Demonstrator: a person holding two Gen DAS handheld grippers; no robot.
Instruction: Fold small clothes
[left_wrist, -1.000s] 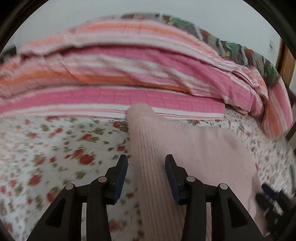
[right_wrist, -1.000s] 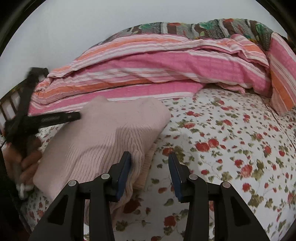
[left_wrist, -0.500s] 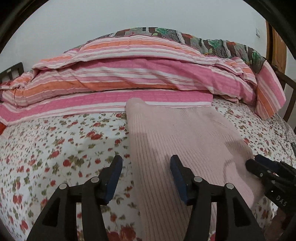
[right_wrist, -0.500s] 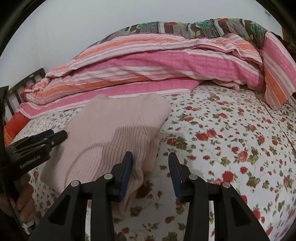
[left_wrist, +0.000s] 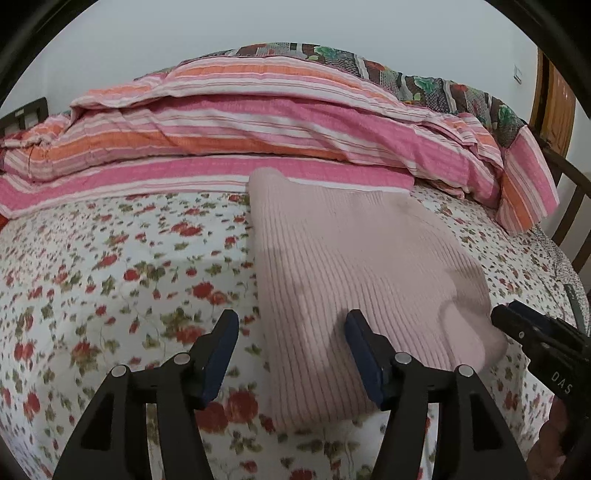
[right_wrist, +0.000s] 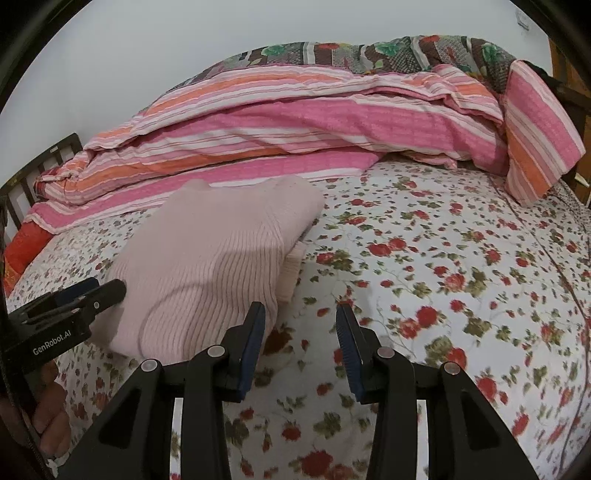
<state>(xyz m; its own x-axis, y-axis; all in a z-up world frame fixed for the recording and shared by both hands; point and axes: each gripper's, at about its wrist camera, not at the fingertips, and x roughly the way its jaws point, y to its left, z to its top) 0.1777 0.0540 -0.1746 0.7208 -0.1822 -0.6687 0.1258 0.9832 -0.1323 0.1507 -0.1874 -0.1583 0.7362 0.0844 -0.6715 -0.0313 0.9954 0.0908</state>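
Observation:
A pale pink ribbed knit garment (left_wrist: 354, 280) lies folded into a rectangle on the floral bed sheet (left_wrist: 110, 277). My left gripper (left_wrist: 291, 354) is open and empty, above the garment's near left edge. My right gripper (right_wrist: 301, 343) is open and empty, just right of the garment's near corner (right_wrist: 207, 273). A beige inner layer (right_wrist: 291, 269) pokes out at the fold's right side. Each gripper shows in the other's view: the right one (left_wrist: 517, 325) and the left one (right_wrist: 88, 295).
A pink and orange striped quilt (left_wrist: 258, 125) is bunched along the far side of the bed, with a dark patterned blanket (right_wrist: 369, 51) behind it. A dark wooden bed frame (right_wrist: 29, 173) stands at the left, wooden furniture (left_wrist: 554, 107) at the right.
Both grippers have drawn back and up from the garment, which now lies flat and folded. The jaws stay open.

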